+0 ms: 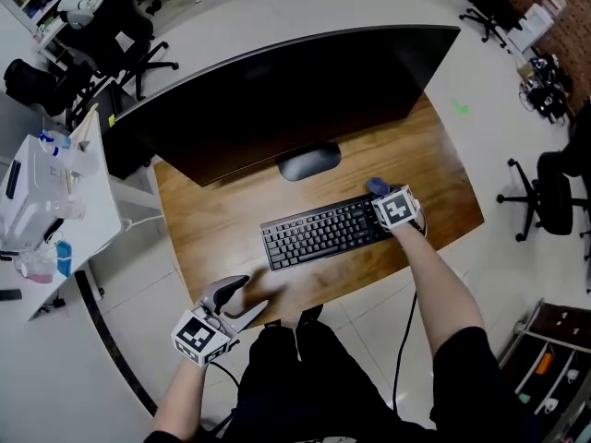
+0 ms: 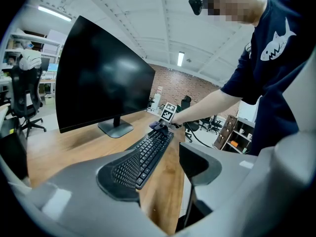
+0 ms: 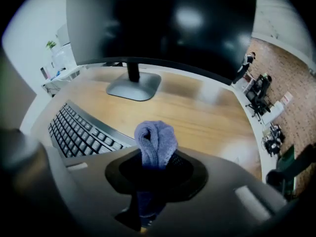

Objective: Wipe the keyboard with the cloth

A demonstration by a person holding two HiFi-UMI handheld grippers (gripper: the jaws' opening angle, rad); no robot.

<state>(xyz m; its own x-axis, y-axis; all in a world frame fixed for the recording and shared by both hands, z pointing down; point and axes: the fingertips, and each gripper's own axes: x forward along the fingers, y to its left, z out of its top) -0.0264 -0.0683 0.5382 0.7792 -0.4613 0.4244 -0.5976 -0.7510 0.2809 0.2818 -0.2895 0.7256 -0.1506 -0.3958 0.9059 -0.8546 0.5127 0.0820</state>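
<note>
Two grippers noted, one working. The right gripper (image 1: 381,193) has its jaws closed tight on a bunched blue cloth (image 3: 156,141), the wad standing up out of the pinch and sitting at the right end of the keyboard (image 1: 323,232); contact with the keys looks likely but cannot be confirmed. The left gripper (image 1: 236,299) hangs at the desk's (image 1: 208,224) near edge, jaws wide apart and empty. The keyboard lies flat, keys up, in front of the monitor (image 1: 286,100) stand, long axis running left to right across the desk, its right end angled slightly away from the person. Recommendation: drag the wad along that long axis, row by row towards the left end, with light pressure, and steady the keyboard if it slides.
</note>
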